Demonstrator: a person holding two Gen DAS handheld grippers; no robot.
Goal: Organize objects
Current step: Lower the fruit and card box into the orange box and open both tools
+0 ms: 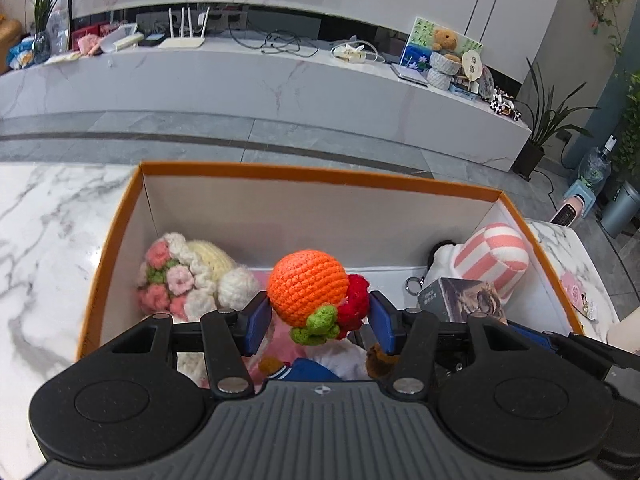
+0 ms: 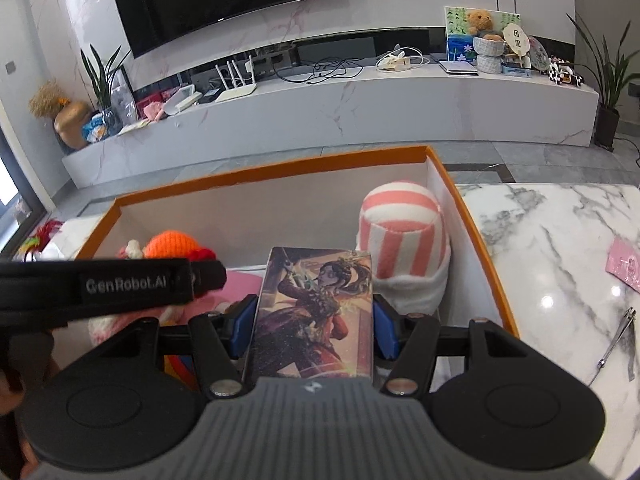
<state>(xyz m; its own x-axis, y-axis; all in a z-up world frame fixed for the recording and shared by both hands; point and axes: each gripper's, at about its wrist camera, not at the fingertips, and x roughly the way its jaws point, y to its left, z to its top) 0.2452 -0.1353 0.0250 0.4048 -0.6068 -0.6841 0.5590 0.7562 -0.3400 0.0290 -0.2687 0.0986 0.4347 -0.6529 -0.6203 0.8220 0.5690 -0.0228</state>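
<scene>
crochet fruit toy [image 1: 316, 296], an orange ball with a red knitted part at its 4 o'clock and a green leaf piece at 6 o'clock, sits between the blue pads of the left gripper [image 1: 319, 320]. the jaws are narrow and closed on it, above the open box [image 1: 320, 184] with the orange rim and white inner walls. the toy is roundish, so it has no clear long axis; the green part points toward the camera.

the right gripper [image 2: 314, 320] holds a picture box [image 2: 314, 312], a flat pack with a printed figure in red clothes. its jaws are narrow and press on the two long sides. the long axis runs from 6 to 12 o'clock in the right view, and the far end points into the box.

inside the box, a knitted flower bunch [image 1: 180, 280] in pink, cream and green lies at 9 o'clock of the toy. a pink and white striped plush [image 2: 400, 232] leans in the corner at 2 o'clock. the box stands on a marble table [image 2: 560, 248].

the near end of the picture box is hidden under the gripper body. a brown and blue soft thing [image 1: 308, 370] below the toy is mostly covered, and i cannot tell what it is.
</scene>
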